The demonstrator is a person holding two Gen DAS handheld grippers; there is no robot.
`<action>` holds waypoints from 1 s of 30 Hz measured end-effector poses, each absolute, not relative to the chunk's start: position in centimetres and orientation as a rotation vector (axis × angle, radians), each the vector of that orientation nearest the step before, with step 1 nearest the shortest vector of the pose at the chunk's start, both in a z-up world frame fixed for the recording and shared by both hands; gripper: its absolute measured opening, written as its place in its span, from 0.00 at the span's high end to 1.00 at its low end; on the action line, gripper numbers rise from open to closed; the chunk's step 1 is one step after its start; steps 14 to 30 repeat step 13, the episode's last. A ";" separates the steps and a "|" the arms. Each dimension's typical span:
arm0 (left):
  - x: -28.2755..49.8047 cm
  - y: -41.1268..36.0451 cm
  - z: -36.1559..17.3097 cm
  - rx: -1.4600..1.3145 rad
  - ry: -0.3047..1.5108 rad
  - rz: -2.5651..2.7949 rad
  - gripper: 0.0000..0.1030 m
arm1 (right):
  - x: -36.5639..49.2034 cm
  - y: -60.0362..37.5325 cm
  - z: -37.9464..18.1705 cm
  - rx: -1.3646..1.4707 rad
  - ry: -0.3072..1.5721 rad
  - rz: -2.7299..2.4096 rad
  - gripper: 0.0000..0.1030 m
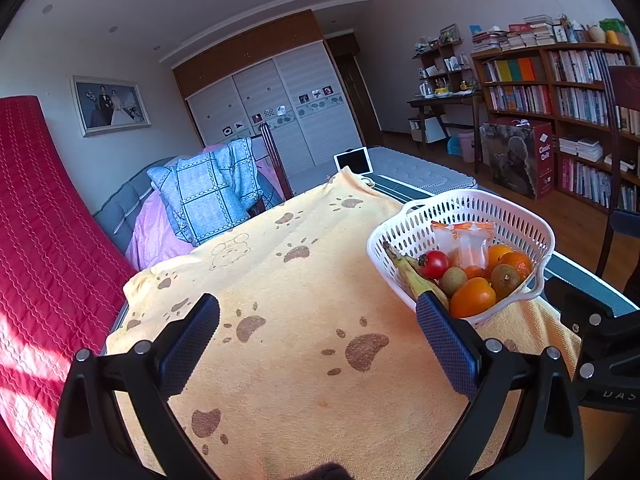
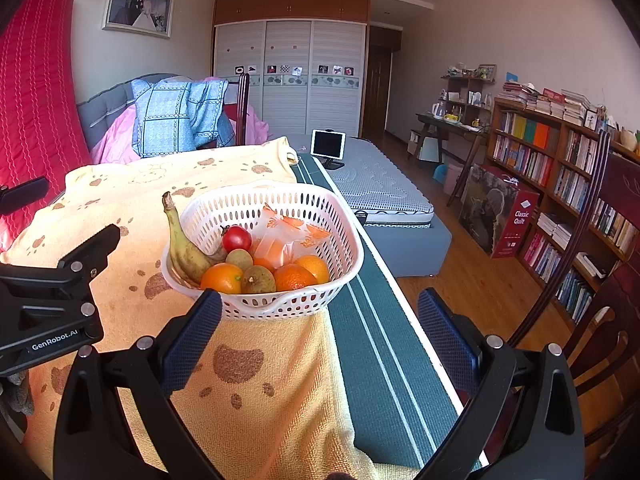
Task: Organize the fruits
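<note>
Marking "GenRobot.AI" is printed in white on the black body of the left claw [image 2: 56, 300]. The red box [image 2: 504, 216] beside the bookshelf [image 2: 560, 168] reads "Classic Quilt". Book spines are illegible.

place: home bedroom | signs: bed [image 2: 380, 188], sliding wardrobe [image 2: 290, 76], bookshelf [image 2: 560, 160], framed wedding photo [image 2: 139, 4]

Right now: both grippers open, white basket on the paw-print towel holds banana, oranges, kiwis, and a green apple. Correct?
One thing is off: there is no green apple. The round fruit beside the banana is a red tomato, clear in the right wrist view. The rest holds: left gripper and right gripper open, white basket on the paw-print towel, with oranges and kiwis.
</note>
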State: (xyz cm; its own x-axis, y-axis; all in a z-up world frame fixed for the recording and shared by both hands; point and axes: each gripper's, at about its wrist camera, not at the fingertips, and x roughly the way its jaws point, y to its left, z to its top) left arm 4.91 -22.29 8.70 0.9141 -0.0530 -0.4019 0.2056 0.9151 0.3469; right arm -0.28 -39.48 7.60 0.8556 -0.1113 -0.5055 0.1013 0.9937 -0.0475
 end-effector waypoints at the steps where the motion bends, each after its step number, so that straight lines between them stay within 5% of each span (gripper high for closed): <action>1: 4.9 -22.3 8.7 0.394 0.399 -0.137 0.05 | -0.3 -39.5 7.6 -0.019 0.532 -0.112 0.03; 30: 5.3 -21.1 8.5 0.360 0.438 -0.127 0.05 | -0.2 -38.6 7.1 -0.020 0.538 -0.088 0.03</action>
